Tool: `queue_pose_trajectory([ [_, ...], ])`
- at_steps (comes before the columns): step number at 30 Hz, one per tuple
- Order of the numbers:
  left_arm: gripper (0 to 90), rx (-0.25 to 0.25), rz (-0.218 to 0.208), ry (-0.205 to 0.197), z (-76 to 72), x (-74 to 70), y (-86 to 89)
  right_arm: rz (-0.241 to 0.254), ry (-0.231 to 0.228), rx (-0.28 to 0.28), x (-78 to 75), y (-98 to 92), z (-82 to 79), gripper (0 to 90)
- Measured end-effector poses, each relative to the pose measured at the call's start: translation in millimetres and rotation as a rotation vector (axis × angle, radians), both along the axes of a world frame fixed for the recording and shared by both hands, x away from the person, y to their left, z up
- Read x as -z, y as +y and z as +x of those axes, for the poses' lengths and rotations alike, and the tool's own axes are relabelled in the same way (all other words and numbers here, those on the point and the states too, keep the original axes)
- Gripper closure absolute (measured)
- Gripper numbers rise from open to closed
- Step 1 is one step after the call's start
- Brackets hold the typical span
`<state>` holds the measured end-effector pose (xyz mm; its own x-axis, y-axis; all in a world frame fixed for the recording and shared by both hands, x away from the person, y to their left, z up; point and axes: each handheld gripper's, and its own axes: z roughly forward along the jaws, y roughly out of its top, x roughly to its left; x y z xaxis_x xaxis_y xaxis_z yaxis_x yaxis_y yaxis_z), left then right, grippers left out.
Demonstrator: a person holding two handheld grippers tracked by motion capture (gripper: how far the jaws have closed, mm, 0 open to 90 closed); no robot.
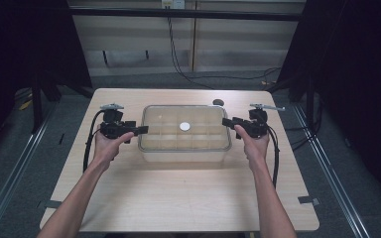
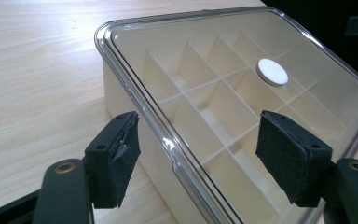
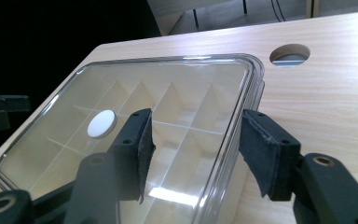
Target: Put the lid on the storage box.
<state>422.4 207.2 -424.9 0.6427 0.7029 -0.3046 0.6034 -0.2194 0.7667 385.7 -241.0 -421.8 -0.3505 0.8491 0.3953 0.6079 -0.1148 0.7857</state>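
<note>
Both the left claw (image 1: 140, 130) and right claw (image 1: 227, 122) stand spread astride the short edges of the clear rectangular plastic compartment box (image 1: 184, 148) mid-tabletop (image 1: 178, 198), pinching nothing.

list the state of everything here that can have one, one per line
box: on the table, lid on, compartments look empty
lid: clear, lying flat on the box, white round disc at its middle
left gripper: open, jaws astride the lid's left edge, not pressing
right gripper: open, jaws astride the lid's right edge, not pressing
table: wooden, round hole near its far edge
</note>
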Motion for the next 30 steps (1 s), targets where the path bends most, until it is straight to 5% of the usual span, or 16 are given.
queue_pose_trajectory([
  [8,33.3,0.017,-0.003,-0.040,-17.8,-9.1,9.3,-0.040,-0.031,-0.037,-10.7,1.5,-20.2,41.0],
  [10,32.6,0.011,0.019,-0.046,-22.2,-6.0,10.5,-0.015,-0.034,-0.046,-12.4,1.0,-26.1,40.0],
  [21,28.9,0.019,0.023,-0.028,-46.4,0.5,24.1,-0.048,-0.044,-0.044,-18.1,-3.0,-54.0,37.2],
  [30,27.8,-0.004,0.039,-0.086,-75.4,-3.1,37.7,-0.091,-0.064,-0.059,-17.9,-3.4,-85.8,35.9],
])
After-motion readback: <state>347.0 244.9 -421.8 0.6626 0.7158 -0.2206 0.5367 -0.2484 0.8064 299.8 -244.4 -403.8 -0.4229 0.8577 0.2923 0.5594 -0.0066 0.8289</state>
